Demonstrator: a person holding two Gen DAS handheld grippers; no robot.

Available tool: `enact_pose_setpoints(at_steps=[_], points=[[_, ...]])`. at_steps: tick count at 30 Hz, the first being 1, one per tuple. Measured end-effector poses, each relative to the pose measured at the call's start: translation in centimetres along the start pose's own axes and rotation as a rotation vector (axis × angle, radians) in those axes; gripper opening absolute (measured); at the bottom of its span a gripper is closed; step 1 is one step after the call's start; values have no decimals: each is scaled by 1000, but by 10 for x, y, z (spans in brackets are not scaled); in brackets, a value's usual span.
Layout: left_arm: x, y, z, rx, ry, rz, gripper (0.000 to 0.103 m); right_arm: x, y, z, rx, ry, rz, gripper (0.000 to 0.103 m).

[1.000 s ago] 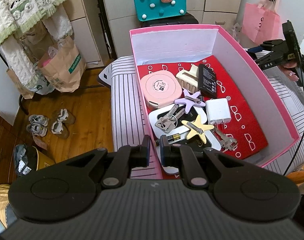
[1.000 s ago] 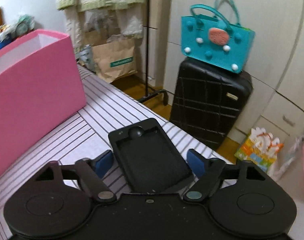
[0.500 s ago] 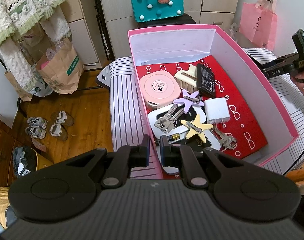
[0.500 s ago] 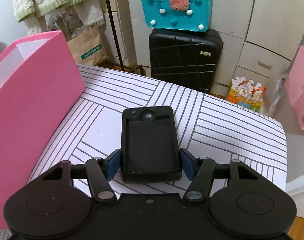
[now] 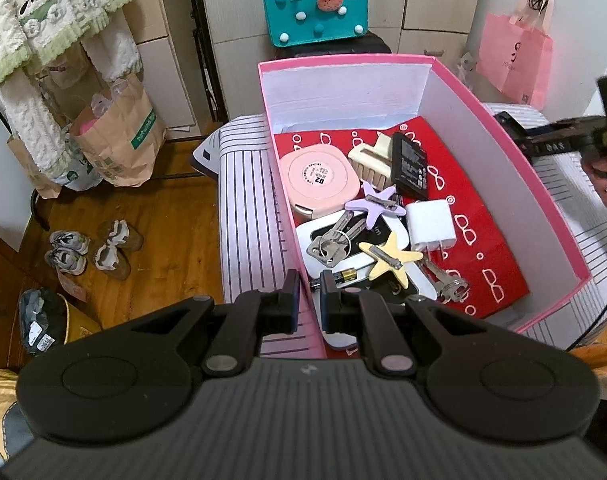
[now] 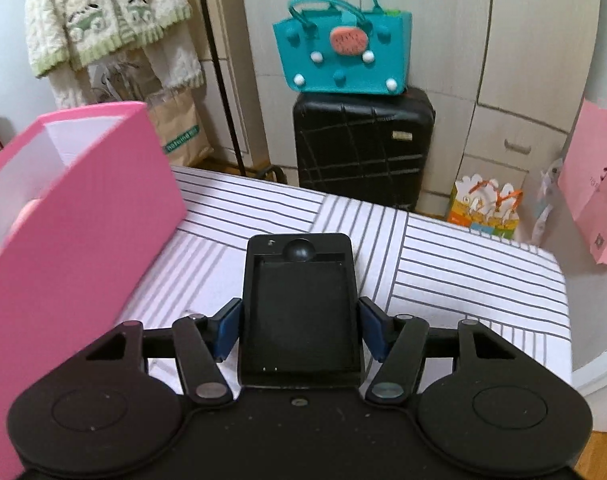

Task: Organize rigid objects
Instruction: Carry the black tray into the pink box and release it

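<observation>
The right gripper [image 6: 299,330] is clamping one black tray-like case [image 6: 300,304] above the striped bed [image 6: 463,256], just beside the pink box [image 5: 551,216]. The left gripper [image 5: 308,292] is straddling the box's near-left wall, nearly closed. Inside are lying two star clips [image 5: 389,262], two key bunches [image 5: 331,242], one white charger [image 5: 430,224], one pink round case [image 5: 322,176]; the red liner's right side is showing bare.

Left hand-held gripper [image 5: 307,294] pinched, right hand-held gripper [image 6: 300,326] clamped

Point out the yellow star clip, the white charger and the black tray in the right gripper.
yellow star clip [image 5: 389,261], left wrist view, its centre
white charger [image 5: 430,223], left wrist view, top face
black tray [image 6: 300,312], right wrist view, recessed middle
</observation>
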State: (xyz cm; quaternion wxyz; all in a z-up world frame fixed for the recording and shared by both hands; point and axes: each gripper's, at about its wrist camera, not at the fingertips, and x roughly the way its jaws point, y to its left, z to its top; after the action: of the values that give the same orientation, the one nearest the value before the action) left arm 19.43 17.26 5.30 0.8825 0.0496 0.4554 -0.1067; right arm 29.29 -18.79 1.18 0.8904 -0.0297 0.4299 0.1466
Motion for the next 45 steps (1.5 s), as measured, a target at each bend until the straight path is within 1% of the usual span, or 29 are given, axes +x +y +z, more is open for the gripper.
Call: enact_pose_setpoints(at_steps=[4, 7, 11, 14, 17, 21, 26, 28, 30, 32, 37, 39, 42, 43, 45], points=[[-2, 1, 0, -6, -17, -5, 9, -32, 14, -3, -16, -50, 32, 66], [-2, 1, -2, -7, -28, -4, 9, -58, 29, 0, -40, -94, 77, 66], [-2, 0, -4, 3, -37, -2, 8, -90, 59, 13, -88, -147, 182, 66], [-3, 0, -5, -1, -40, -5, 9, -100, 87, 24, -123, -149, 278, 66], [-3, 1, -6, -3, -45, -6, 9, -97, 119, 31, -176, -122, 348, 66], [-3, 4, -6, -18, -48, -21, 9, -77, 155, 41, -229, -62, 387, 66], [-3, 5, -4, -12, -41, -27, 9, -41, 191, 53, -224, 87, 434, 66], [-3, 5, -4, -12, -40, -31, 9, -27, 202, 55, -217, 140, 436, 66], [-3, 6, -4, -14, -41, -34, 9, -17, 212, 55, -224, 175, 438, 66], [-3, 7, -5, -17, -43, -40, 9, -8, 220, 57, -228, 190, 437, 66], [-3, 8, -7, -18, -46, -46, 9, 8, 229, 59, -255, 221, 382, 66], [-3, 9, -7, -23, -46, -48, 9, 12, 233, 57, -284, 218, 338, 66], [-3, 8, -7, -22, -43, -46, 9, 20, 242, 51, -399, 203, 236, 67], [-3, 7, -7, -21, -43, -44, 9, 21, 241, 50, -411, 196, 225, 67], [-3, 8, -7, -27, -43, -47, 9, 19, 235, 50, -396, 178, 255, 66]])
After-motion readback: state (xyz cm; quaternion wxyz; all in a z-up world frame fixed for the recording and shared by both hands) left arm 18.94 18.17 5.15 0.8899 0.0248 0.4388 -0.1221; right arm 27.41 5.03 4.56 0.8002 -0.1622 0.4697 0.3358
